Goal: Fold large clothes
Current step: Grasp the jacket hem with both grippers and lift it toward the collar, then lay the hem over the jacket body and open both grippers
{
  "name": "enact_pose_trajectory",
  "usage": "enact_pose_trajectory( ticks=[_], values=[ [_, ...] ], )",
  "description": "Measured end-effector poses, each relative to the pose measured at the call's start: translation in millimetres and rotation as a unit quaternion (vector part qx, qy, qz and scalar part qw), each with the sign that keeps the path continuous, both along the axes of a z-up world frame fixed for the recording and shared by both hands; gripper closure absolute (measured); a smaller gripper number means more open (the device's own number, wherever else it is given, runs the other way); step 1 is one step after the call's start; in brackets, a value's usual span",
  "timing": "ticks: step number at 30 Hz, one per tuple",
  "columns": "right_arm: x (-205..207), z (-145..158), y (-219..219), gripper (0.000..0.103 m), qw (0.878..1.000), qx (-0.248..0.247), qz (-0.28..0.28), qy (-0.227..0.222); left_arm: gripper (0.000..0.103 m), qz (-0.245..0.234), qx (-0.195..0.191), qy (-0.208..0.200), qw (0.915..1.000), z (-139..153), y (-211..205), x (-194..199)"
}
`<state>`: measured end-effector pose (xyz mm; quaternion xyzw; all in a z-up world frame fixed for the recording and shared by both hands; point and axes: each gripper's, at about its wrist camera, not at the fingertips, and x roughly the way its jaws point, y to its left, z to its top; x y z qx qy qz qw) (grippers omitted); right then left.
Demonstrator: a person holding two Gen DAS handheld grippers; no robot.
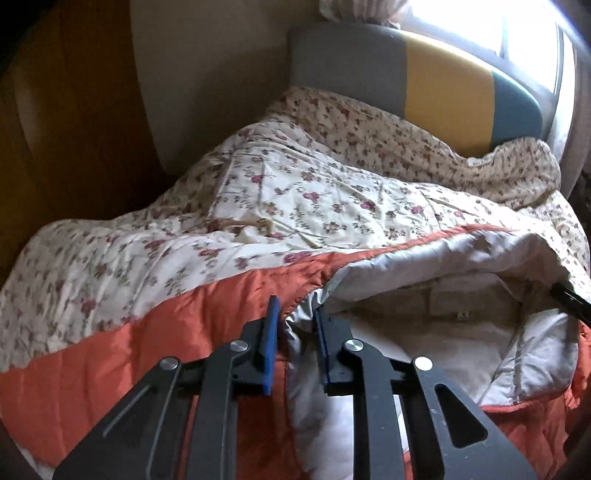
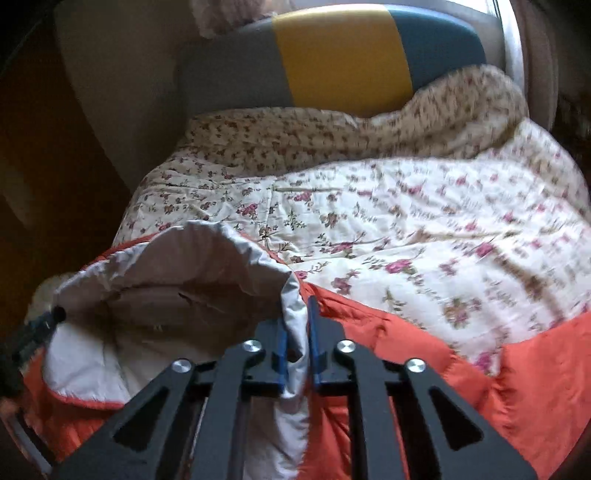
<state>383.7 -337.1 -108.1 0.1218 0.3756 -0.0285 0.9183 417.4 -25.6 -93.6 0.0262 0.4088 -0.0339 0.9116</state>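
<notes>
the left gripper (image 1: 295,314) has its blue pads drawn in on the edge of the orange jacket (image 1: 184,332), with a fold of the pale grey lining (image 1: 424,266) bunched between them; how firmly the pads bite is hard to read, since the cloth swells over the near part of the gap. the right gripper (image 2: 297,314) pinches the opposite edge of the same opening, a strip of white-grey lining (image 2: 207,251) squeezed tight between its pads and running down out of sight behind the black linkage. the jacket (image 2: 535,369) lies on the near part of a bed, open side up, its collar opening sagging between the two grips so that the inside is in shadow and a small label deep in it is too small to read. in each view the other gripper shows only as a dark tip at the frame's edge, on the right in the left wrist view and on the left in the right wrist view, and its jaws cannot be made out there. the jacket's lower part is cut off by the grippers' own bodies. under and beyond it spreads a floral quilt (image 1: 295,192), rumpled toward a headboard (image 1: 443,81) with grey, yellow and teal panels. the right wrist view is blurred on its right half, smearing the flower print (image 2: 443,240). a bright window (image 1: 491,26) washes out the top right corner.
</notes>
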Motion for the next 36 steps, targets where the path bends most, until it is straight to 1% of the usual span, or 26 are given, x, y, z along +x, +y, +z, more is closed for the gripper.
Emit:
enact_pose_trajectory(
  ticks=[3, 5, 7, 9, 11, 13, 15, 16, 18, 20, 21, 22, 23, 24, 26, 28, 30, 33, 36],
  values=[
    [-17.5, -3.8, -2.0, 0.096, 1.000, -0.004, -0.001, 0.001, 0.085, 0.007, -0.019, -0.003, 0.9998, -4.0, 15.5, -16.0],
    [-26.2, -14.0, -4.1, 0.096, 1.000, -0.004, -0.007, 0.014, 0.085, 0.018, -0.033, 0.016, 0.9992, -15.4, 25.5, -22.4],
    [-33.4, -26.8, -6.1, 0.096, 0.999, 0.008, -0.015, 0.030, 0.085, 0.033, -0.049, 0.033, 0.9977, -28.9, 34.7, -27.2],
    [-37.2, -42.1, -6.3, 0.096, 0.999, 0.017, -0.019, 0.044, 0.085, 0.041, -0.062, 0.043, 0.9963, -40.6, 39.5, -32.8],
    [-39.9, -51.1, -2.4, 0.096, 0.999, -0.003, -0.016, 0.046, 0.085, 0.037, -0.057, 0.038, 0.9970, -46.4, 39.1, -37.7],
    [-42.2, -56.9, 3.1, 0.096, 0.999, -0.022, -0.015, 0.037, 0.085, 0.033, -0.053, 0.034, 0.9974, -50.6, 37.5, -39.2],
    [-43.0, -60.1, 6.9, 0.096, 0.999, -0.036, -0.017, 0.030, 0.085, 0.034, -0.060, 0.032, 0.9971, -53.5, 40.0, -40.3],
    [-43.8, -61.0, 8.2, 0.096, 0.999, -0.041, -0.018, 0.028, 0.085, 0.033, -0.064, 0.030, 0.9969, -53.2, 41.4, -41.7],
    [-45.2, -62.2, 8.5, 0.096, 0.999, -0.041, -0.019, 0.022, 0.085, 0.026, -0.084, 0.027, 0.9958, -49.4, 45.2, -51.2],
    [-45.5, -62.2, 9.2, 0.096, 0.999, -0.040, -0.020, 0.019, 0.084, 0.032, -0.096, 0.023, 0.9946, -41.9, 52.4, -69.3],
    [-45.6, -62.2, 10.1, 0.095, 0.999, -0.044, -0.020, 0.018, 0.076, 0.038, -0.097, 0.020, 0.9943, -38.1, 54.5, -76.8],
    [-46.0, -62.0, 11.5, 0.095, 0.998, -0.048, -0.020, 0.018, 0.072, 0.047, -0.105, 0.008, 0.9933, -30.2, 57.5, -89.0],
    [-46.6, -61.8, 12.4, 0.095, 0.998, -0.052, -0.020, 0.016, 0.066, 0.051, -0.117, -0.011, 0.9918, -21.1, 58.9, -99.8],
    [-47.3, -61.4, 12.2, 0.095, 0.998, -0.053, -0.020, 0.015, 0.065, 0.051, -0.124, -0.025, 0.9907, -14.7, 58.1, -106.4],
    [-48.3, -61.5, 11.6, 0.095, 0.998, -0.050, -0.020, 0.014, 0.065, 0.041, -0.130, -0.051, 0.9894, 2.0, 46.8, -114.8],
    [-48.6, -61.3, 11.1, 0.095, 0.999, -0.048, -0.020, 0.013, 0.065, 0.023, -0.131, -0.061, 0.9893, 13.0, 26.8, -111.5],
    [-48.7, -61.4, 10.9, 0.095, 0.998, -0.051, -0.021, 0.013, 0.065, 0.000, -0.120, -0.063, 0.9907, 19.8, -2.2, -100.2],
    [-49.5, -61.0, 10.7, 0.095, 0.998, -0.056, -0.021, 0.013, 0.065, -0.019, -0.107, -0.063, 0.9921, 17.8, -37.8, -81.7],
    [-50.2, -61.4, 12.8, 0.095, 0.998, -0.059, -0.022, 0.013, 0.065, -0.027, -0.093, -0.050, 0.9941, 3.7, -61.8, -59.2]
  ],
)
